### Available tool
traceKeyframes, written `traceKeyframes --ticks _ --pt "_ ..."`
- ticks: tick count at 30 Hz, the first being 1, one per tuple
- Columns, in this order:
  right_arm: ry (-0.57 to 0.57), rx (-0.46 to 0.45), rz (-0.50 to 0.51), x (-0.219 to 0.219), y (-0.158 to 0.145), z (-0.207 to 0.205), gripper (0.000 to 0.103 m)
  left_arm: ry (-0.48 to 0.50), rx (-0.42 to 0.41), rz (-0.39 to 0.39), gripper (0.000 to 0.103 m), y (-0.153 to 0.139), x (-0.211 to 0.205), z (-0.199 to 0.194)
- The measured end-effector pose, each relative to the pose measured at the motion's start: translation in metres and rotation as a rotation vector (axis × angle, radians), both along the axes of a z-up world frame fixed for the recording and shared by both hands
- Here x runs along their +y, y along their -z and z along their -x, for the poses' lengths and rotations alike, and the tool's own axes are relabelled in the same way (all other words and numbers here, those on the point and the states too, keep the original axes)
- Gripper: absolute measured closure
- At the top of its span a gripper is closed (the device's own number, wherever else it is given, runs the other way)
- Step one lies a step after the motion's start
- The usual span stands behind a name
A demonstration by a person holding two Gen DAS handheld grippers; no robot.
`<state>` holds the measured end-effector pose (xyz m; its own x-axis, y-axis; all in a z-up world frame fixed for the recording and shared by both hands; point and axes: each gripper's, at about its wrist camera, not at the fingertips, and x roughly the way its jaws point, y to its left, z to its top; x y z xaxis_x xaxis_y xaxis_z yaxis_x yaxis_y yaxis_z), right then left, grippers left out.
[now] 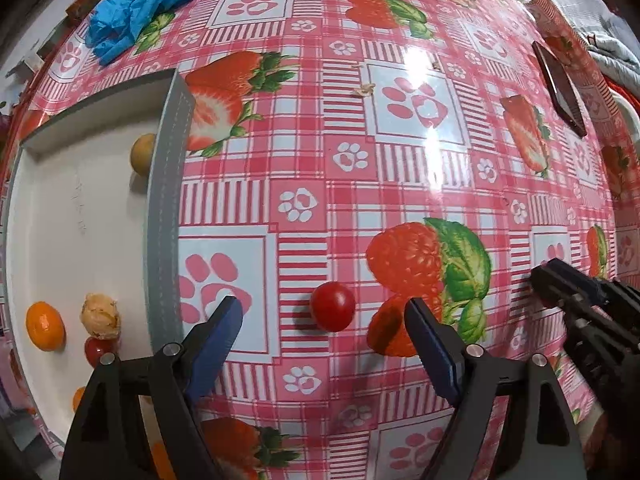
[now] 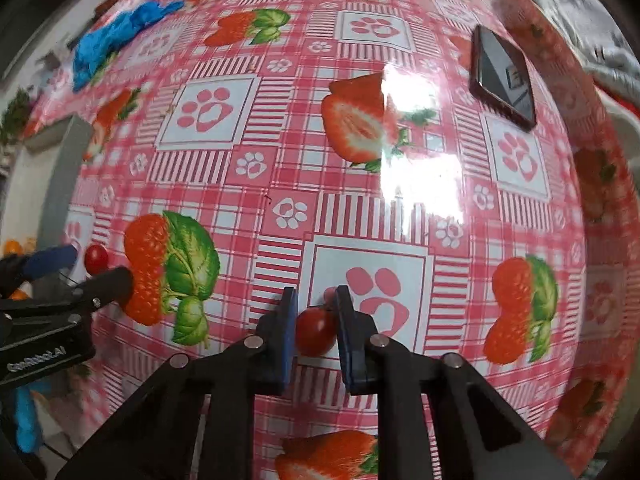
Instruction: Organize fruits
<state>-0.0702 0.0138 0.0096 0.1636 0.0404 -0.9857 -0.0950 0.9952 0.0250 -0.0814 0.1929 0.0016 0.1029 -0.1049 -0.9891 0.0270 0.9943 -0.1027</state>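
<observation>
Several fruits already sit in the white grey-rimmed tray [image 1: 168, 184], the right gripper [image 2: 316, 320] pinches one small red cherry tomato [image 2: 314, 330], and the left gripper [image 1: 324, 320] straddles another red cherry tomato [image 1: 333, 306] on the strawberry-print tabletop [image 1: 360, 140], fingers wide apart.

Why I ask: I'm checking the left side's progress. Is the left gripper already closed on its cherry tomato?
No: the left gripper stands open, its fingers clear of the cherry tomato lying on the tablecloth.
</observation>
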Motion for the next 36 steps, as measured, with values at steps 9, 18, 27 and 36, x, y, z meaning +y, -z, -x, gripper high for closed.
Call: traceKeyframes --ticks 9,18,27,36 --pt "0.071 0.017 -0.133 -0.018 0.002 -0.014 0.083 0.019 -0.008 0.0 0.035 -0.001 0.005 0.012" --pt "0.086 0.027 -0.156 -0.011 -0.003 0.029 0.083 0.07 -0.016 0.04 0.081 -0.011 -0.014 0.005" --pt "0.071 0.028 -0.166 -0.003 -0.015 0.035 0.083 0.052 -0.056 0.081 0.081 -0.044 0.007 0.014" --pt "0.09 0.028 -0.171 -0.004 -0.019 0.04 0.083 0.02 -0.08 0.1 0.081 -0.059 0.027 0.032"
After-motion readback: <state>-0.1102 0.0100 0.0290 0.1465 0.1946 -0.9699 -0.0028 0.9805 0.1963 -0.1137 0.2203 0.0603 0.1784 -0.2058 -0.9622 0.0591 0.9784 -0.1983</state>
